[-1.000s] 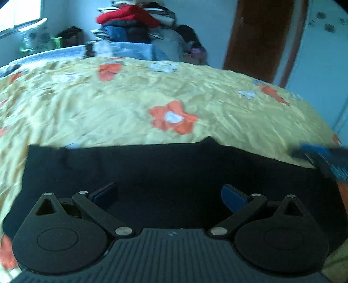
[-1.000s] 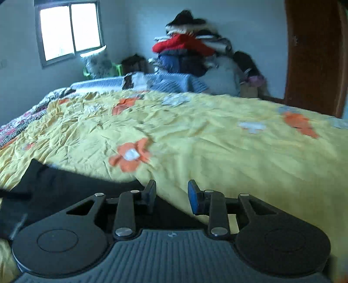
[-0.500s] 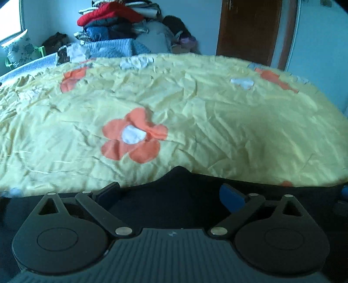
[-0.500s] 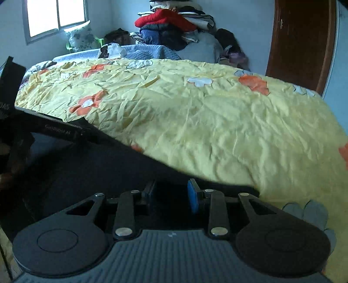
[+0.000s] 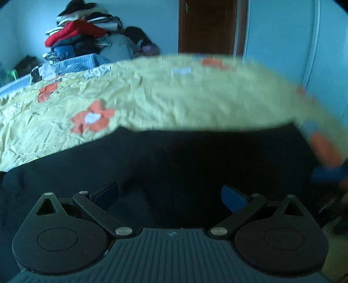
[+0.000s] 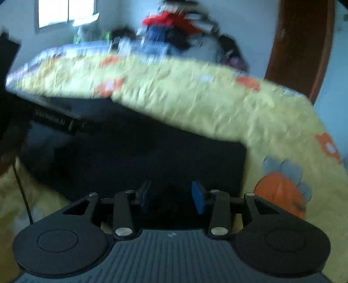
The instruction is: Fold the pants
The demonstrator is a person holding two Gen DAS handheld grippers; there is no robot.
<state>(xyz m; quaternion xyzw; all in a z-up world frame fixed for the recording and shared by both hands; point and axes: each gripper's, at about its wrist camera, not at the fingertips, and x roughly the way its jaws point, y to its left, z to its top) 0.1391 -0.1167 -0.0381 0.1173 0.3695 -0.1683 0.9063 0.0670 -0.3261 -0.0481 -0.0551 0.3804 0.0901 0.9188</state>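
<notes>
Pants spread on the bedspread at its near edge, clothes pile behind the bedspread's far left end, door behind its far right, window left of the pile.

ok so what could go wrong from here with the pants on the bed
The right gripper is opening over the dark pants; if cloth catches on a pad, pulling away could drag the fold apart. The left gripper stands wide open just above the pants, so it may snag and rumple them. The wrinkled yellow bedspread could leave any fold uneven.
</notes>
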